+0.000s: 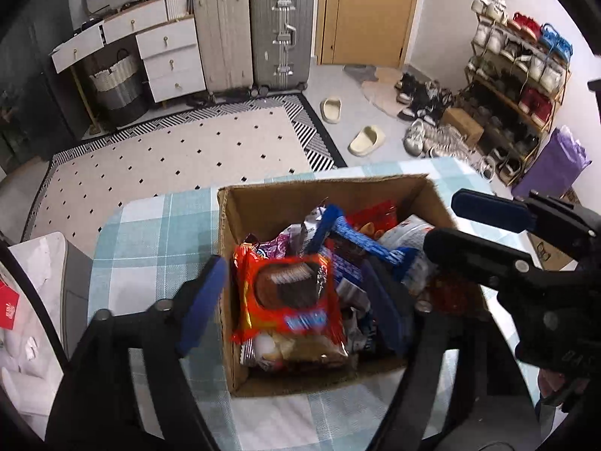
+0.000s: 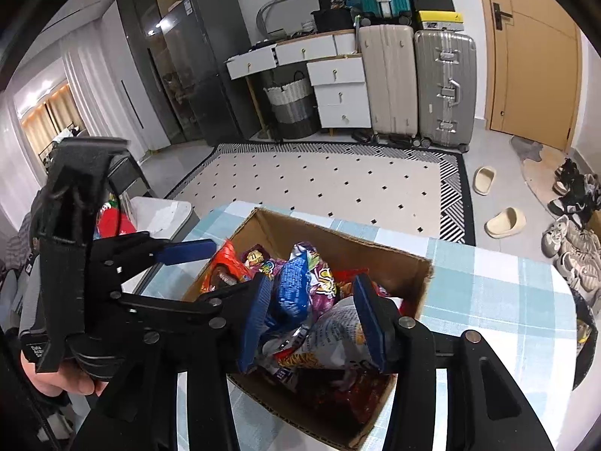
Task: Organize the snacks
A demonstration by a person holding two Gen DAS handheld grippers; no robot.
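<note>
A cardboard box (image 1: 263,203) full of snack packets stands on the checked table; it also shows in the right wrist view (image 2: 409,263). On top lies a red biscuit packet (image 1: 289,297), with a blue packet (image 1: 357,236) behind it. My left gripper (image 1: 296,297) is open, its fingers straddling the red packet and the box's left wall, not touching the packet. My right gripper (image 2: 315,323) is open over the box, its blue pads on either side of a silver snack bag (image 2: 334,334) and a blue packet (image 2: 293,289). The right gripper also shows in the left wrist view (image 1: 473,225).
The table has a pale blue checked cloth (image 1: 150,233). A white bin (image 2: 161,214) stands left of the table. On the floor beyond lie a patterned rug (image 1: 169,158), slippers (image 1: 368,139), suitcases (image 1: 281,34), drawers and a shoe rack (image 1: 522,75).
</note>
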